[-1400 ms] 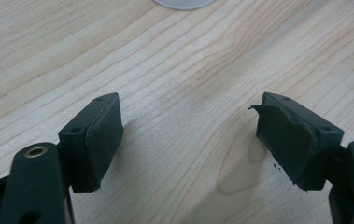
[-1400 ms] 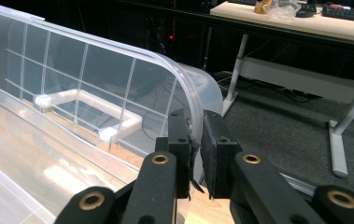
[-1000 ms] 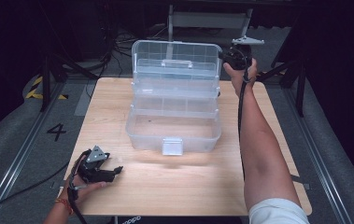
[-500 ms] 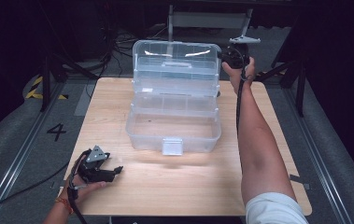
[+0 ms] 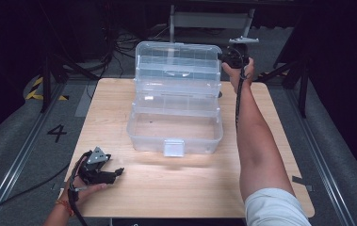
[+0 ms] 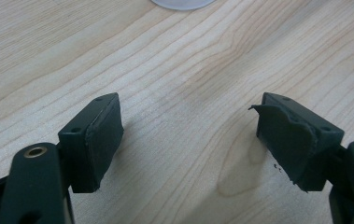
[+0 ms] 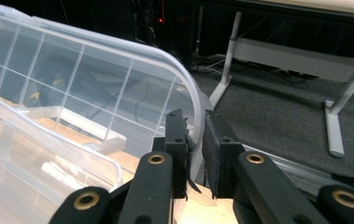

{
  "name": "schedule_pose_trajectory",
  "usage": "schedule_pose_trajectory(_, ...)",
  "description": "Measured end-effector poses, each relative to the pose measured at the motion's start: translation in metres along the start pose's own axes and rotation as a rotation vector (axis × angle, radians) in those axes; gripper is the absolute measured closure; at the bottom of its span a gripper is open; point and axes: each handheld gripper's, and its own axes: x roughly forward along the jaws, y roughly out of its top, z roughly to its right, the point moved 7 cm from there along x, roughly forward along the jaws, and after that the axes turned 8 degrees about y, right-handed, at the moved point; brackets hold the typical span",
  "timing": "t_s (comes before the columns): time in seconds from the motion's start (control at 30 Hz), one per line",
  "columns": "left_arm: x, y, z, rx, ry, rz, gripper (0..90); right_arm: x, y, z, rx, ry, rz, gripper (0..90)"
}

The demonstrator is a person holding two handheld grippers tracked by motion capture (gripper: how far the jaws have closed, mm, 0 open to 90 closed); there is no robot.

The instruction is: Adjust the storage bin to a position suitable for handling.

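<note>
A clear plastic tiered box (image 5: 175, 127) stands open in the middle of the wooden table (image 5: 279, 141). Its lid (image 5: 178, 61) is raised upright at the back. My right gripper (image 5: 224, 57) is at the lid's right rim, shut on that rim. In the right gripper view the lid (image 7: 95, 79) curves down between the two nearly touching jaws of my right gripper (image 7: 195, 130). Near the table's front left corner my left gripper (image 5: 117, 173) rests low in a hand. Its jaws (image 6: 188, 126) stand open over bare wood with nothing between them.
The box's front latch (image 5: 174, 147) faces the near edge. Behind the table stand a white desk frame (image 5: 209, 21) and dark cables on the floor. A "4" marking (image 5: 56, 133) lies on the grey floor at the left.
The right gripper has shifted slightly left and down while holding the lid's rim. The left gripper has stayed in place.
</note>
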Motion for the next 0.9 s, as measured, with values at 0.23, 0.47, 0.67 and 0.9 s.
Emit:
schedule_pose_trajectory(0.23,0.0,0.0,0.0,-0.002,0.001,0.0,23.1,0.0,-0.001,0.0,0.003,-0.004,-0.006,80.4)
schedule_pose_trajectory(0.47,0.0,0.0,0.0,0.008,0.0,0.005,23.2,0.001,-0.004,0.001,0.008,-0.012,-0.026,77.4)
schedule_pose_trajectory(0.67,0.0,0.0,0.0,0.005,0.0,0.004,23.2,0.003,-0.013,0.0,0.015,0.024,-0.047,82.7)
schedule_pose_trajectory(0.9,-0.001,-0.001,0.001,-0.005,0.001,0.003,23.2,-0.004,-0.016,0.0,0.005,0.025,-0.045,82.2)
